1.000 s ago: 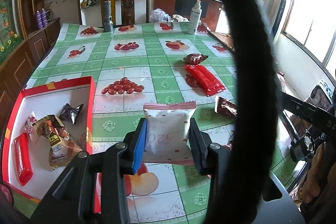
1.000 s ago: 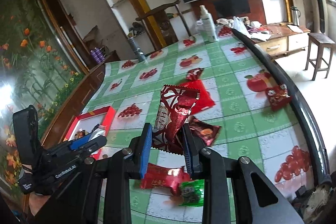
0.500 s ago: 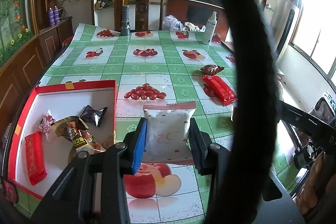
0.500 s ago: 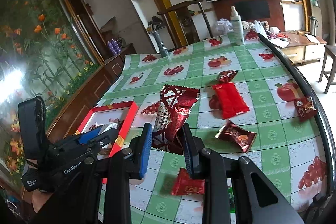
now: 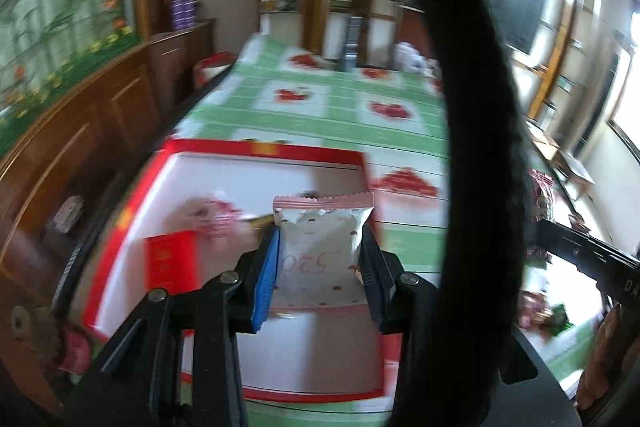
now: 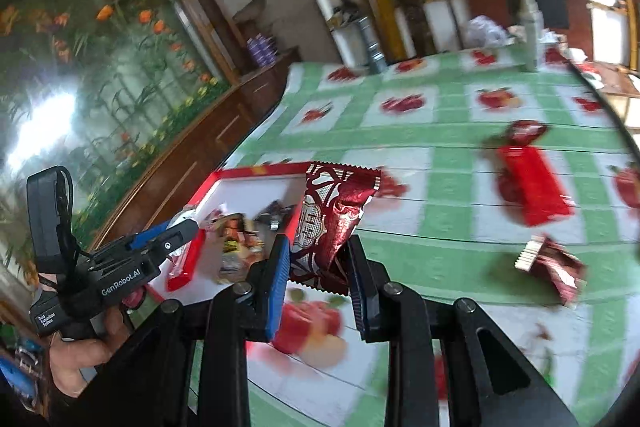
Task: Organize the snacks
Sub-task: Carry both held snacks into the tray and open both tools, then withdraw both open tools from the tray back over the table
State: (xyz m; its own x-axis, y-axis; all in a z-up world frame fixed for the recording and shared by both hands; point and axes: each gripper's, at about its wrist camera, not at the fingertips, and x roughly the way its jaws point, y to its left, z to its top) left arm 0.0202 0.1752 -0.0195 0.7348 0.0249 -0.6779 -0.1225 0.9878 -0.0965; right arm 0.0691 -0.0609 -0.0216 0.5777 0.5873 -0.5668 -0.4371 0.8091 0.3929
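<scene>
My left gripper (image 5: 320, 247) is shut on a white snack packet (image 5: 320, 247) with pink edges, held above the red-rimmed white box (image 5: 248, 151). A red bar (image 5: 171, 261) and other blurred wrappers lie in that box. My right gripper (image 6: 318, 251) is shut on a dark red foil packet (image 6: 330, 223), upright over the green checked tablecloth just right of the box (image 6: 260, 171). The left gripper (image 6: 176, 231) also shows in the right wrist view, reaching over the box's near left side.
Loose snacks remain on the cloth: a red bar (image 6: 532, 185), a dark red wrapper (image 6: 524, 131) behind it, and a brown packet (image 6: 554, 267). A spray bottle (image 6: 530, 31) and a metal flask (image 6: 370, 47) stand at the far end. A wooden cabinet (image 5: 96, 131) lines the left.
Both grippers have swung left with their packets. The left one now hangs over the box instead of the cloth beside it; the right one has come up to the box's right rim.
</scene>
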